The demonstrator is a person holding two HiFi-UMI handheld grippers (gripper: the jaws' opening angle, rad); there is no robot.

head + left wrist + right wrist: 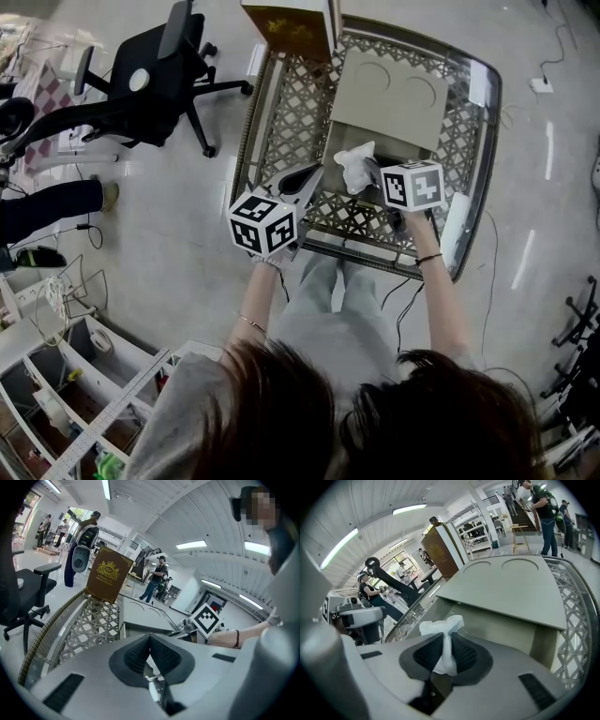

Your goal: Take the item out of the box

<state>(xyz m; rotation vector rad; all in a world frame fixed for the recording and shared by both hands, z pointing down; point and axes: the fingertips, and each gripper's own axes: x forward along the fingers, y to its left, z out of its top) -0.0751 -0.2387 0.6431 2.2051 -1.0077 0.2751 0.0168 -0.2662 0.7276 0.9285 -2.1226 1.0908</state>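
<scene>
A flat grey-beige box (389, 98) lies on the lattice table (281, 112), its lid (506, 588) raised over the opening. My right gripper (368, 176) is shut on a crumpled white plastic item (356, 165) at the box's near edge. In the right gripper view the white item (442, 629) is pinched between the dark pads and bunches out above my right gripper (446, 644). My left gripper (306, 178) hovers just left of it over the table's front. In its own view my left gripper (150, 638) has its pads together with nothing between them.
A brown box with gold print (291, 26) stands at the table's far left corner. A black office chair (150, 80) is on the floor to the left. Shelving and clutter (66, 375) sit at the lower left. People stand in the background (154, 581).
</scene>
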